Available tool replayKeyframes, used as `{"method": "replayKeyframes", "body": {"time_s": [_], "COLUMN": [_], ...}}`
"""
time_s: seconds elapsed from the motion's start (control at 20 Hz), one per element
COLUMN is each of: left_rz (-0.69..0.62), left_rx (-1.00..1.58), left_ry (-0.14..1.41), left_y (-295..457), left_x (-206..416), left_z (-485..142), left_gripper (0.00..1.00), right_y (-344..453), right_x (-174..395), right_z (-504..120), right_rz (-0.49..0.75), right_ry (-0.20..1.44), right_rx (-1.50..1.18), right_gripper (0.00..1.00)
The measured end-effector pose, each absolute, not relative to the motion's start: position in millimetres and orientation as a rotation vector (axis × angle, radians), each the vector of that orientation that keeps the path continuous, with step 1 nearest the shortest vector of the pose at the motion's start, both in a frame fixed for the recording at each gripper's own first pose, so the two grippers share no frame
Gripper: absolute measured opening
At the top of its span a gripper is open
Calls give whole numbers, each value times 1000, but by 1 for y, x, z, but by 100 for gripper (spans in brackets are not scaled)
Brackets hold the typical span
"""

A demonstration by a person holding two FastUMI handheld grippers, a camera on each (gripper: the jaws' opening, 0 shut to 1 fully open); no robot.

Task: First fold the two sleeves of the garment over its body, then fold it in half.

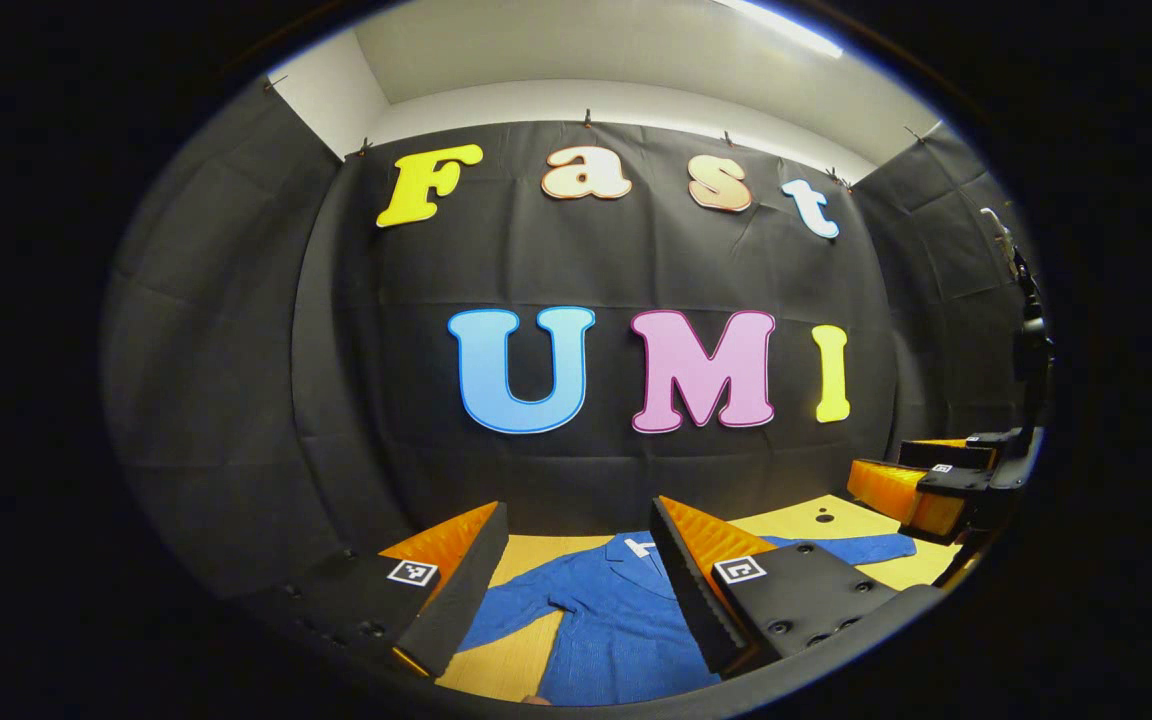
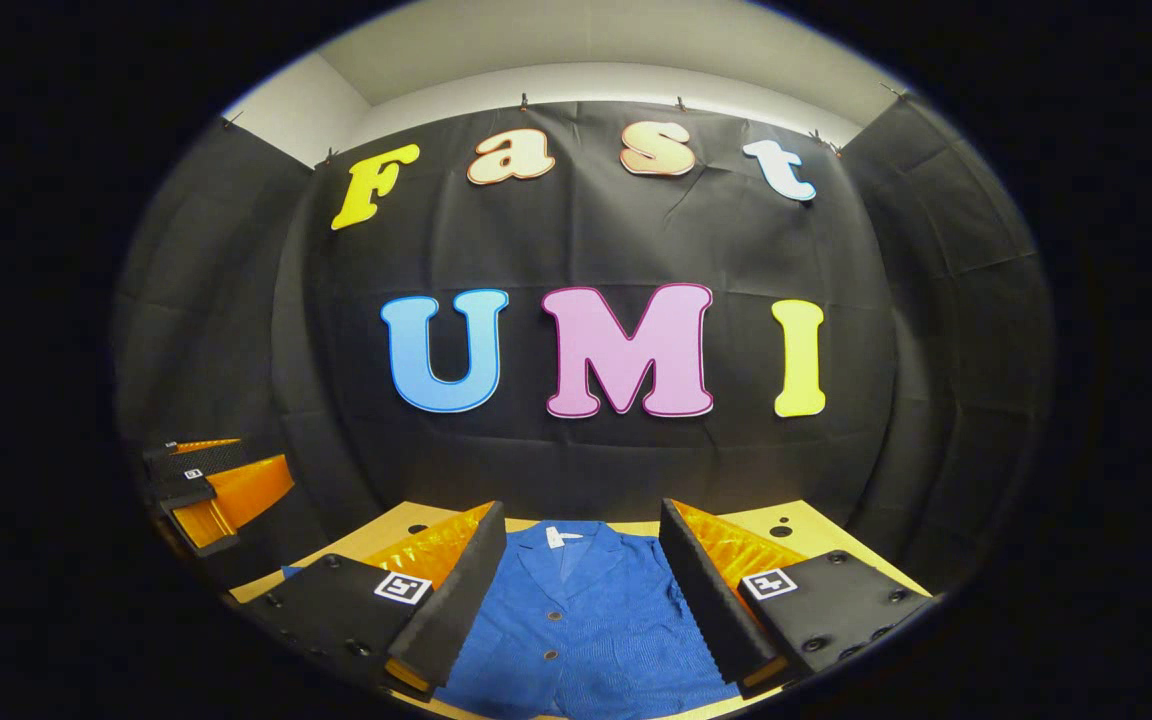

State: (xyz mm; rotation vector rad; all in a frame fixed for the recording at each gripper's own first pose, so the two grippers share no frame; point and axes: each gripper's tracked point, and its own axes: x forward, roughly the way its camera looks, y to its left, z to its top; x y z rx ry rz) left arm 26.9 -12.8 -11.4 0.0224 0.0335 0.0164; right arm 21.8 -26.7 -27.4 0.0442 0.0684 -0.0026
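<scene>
Blue shirt lies flat on your table, collar at twelve o'clock; your left gripper and right gripper both hover above it, fingers apart.

Garment: blue cloth, fine ribbed weave, matt, lies soft with light creases; small glossy buttons down the front, a white tag at the collar. Tabletop: pale wood look, smooth, dull sheen. Left tongs: inner faces ridged, outer plates matt plastic with sunk screws. Right tongs: same ridged faces, slightly glossy
</scene>
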Motion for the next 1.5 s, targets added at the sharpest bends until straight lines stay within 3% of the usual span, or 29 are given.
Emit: {"method": "replayKeyframes", "body": {"time_s": [0.9, 1.5], "left_rz": [-24, -24], "left_rx": [35, 51], "left_ry": [70, 112], "left_y": [-53, -89], "left_x": [44, 55], "left_z": [-22, -37], "left_gripper": [83, 82], "right_y": [-84, -126], "right_x": [21, 39], "right_z": [-56, -143], "right_rz": [-72, -86], "right_ry": [138, 282], "right_rx": [68, 73], "right_gripper": [96, 97]}}
